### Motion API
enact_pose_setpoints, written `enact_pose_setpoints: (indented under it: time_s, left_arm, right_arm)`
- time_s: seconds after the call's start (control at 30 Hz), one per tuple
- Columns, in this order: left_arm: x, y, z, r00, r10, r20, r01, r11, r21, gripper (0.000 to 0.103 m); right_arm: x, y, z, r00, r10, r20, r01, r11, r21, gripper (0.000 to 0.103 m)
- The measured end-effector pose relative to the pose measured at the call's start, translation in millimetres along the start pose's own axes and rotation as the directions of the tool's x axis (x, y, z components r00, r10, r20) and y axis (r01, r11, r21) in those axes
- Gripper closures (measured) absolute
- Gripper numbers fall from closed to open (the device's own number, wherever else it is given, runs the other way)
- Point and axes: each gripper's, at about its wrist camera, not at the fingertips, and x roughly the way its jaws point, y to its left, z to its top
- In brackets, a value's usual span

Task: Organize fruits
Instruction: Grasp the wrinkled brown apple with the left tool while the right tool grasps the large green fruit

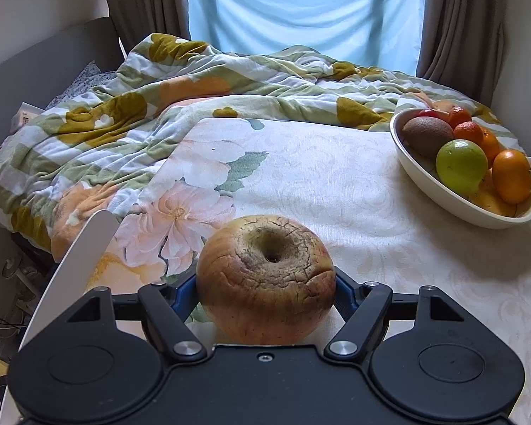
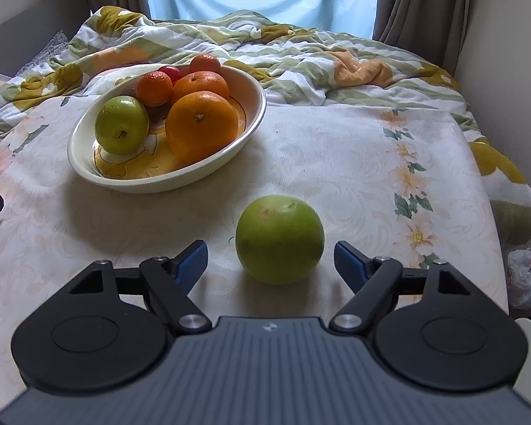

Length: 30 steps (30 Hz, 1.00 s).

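The left gripper (image 1: 265, 292) was clenched on a wrinkled, reddish-yellow apple (image 1: 265, 279), its blue pads pressed against both flanks, stem hollow facing up. That apple sat close to the left edge of the table (image 1: 336, 184), which carried a pale floral tablecloth (image 2: 336, 148); whether the fruit rested on the cloth or was lifted off it could not be told.

The right gripper (image 2: 270, 258) stood released, jaws spread wide, with a round green fruit (image 2: 279, 239) lying on the cloth between the fingertips and touching neither. Bare cloth stretched to the right of it as far as the flower border along the table's right edge.

The cream oval bowl (image 2: 255, 117) sat toward the far side of the table, near its back edge. It held a green apple (image 2: 121, 124), a large orange (image 2: 202, 125), smaller oranges, a small red fruit and a kiwi (image 1: 427, 136). A broad open strip of cloth lay between bowl and both grippers.

Beyond the back edge a rumpled floral quilt (image 1: 124, 120) was heaped against the curtains (image 2: 417, 3).
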Motion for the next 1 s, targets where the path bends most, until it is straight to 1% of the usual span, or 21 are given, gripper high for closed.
enact_pose_setpoints:
  time_s: [0.13, 0.23, 0.27, 0.3, 0.47, 0.6, 0.7, 0.83, 1.0]
  left_arm:
    - [-4.0, 0.4, -2.7, 1.0, -0.014, -0.001, 0.014, 1.0, 0.006, 0.025]
    - [-8.4, -0.1, -4.5, 1.0, -0.032, 0.0, 0.032, 1.0, 0.001, 0.025]
    - [-10.2, -0.2, -4.5, 0.999, -0.037, 0.0, 0.037, 0.999, 0.0, 0.025]
    - [-12.2, -0.5, -4.2, 0.999, -0.043, 0.001, 0.043, 0.999, 0.0, 0.025]
    - [-25.1, -3.0, -0.5, 0.997, -0.07, 0.012, 0.07, 0.998, -0.001, 0.025]
    - [-39.9, -3.6, 5.2, 0.994, -0.108, 0.03, 0.109, 0.994, -0.026, 0.025]
    - [-52.1, -6.8, 10.4, 0.991, -0.127, 0.043, 0.128, 0.991, -0.024, 0.025]
    - [-69.9, -15.2, 19.3, 0.987, -0.149, 0.055, 0.148, 0.989, 0.009, 0.025]
    - [-88.4, -28.9, 32.0, 0.978, -0.197, 0.071, 0.193, 0.979, 0.063, 0.025]
  right_arm:
    - [0.1, 0.6, 3.4, 1.0, -0.009, 0.006, 0.009, 1.0, -0.011, 0.014]
    - [2.0, 0.9, 5.4, 1.0, -0.014, 0.007, 0.014, 1.0, -0.02, 0.025]
    - [3.4, 1.5, 6.0, 1.0, -0.016, 0.005, 0.016, 1.0, -0.026, 0.032]
    - [4.2, 2.3, 6.3, 1.0, -0.029, 0.004, 0.029, 0.999, -0.033, 0.035]
    - [-1.5, 1.9, 9.2, 1.0, -0.018, 0.004, 0.018, 0.999, -0.026, 0.035]
    - [-16.6, 5.8, 12.2, 1.0, -0.009, 0.021, 0.009, 1.0, -0.016, 0.035]
    - [-30.0, 9.7, 16.7, 0.999, -0.014, 0.032, 0.014, 1.0, -0.005, 0.035]
    - [-47.5, 13.3, 24.6, 0.999, -0.01, 0.042, 0.009, 1.0, 0.016, 0.035]
    - [-68.1, 18.4, 35.3, 0.998, -0.01, 0.057, 0.008, 1.0, 0.026, 0.035]
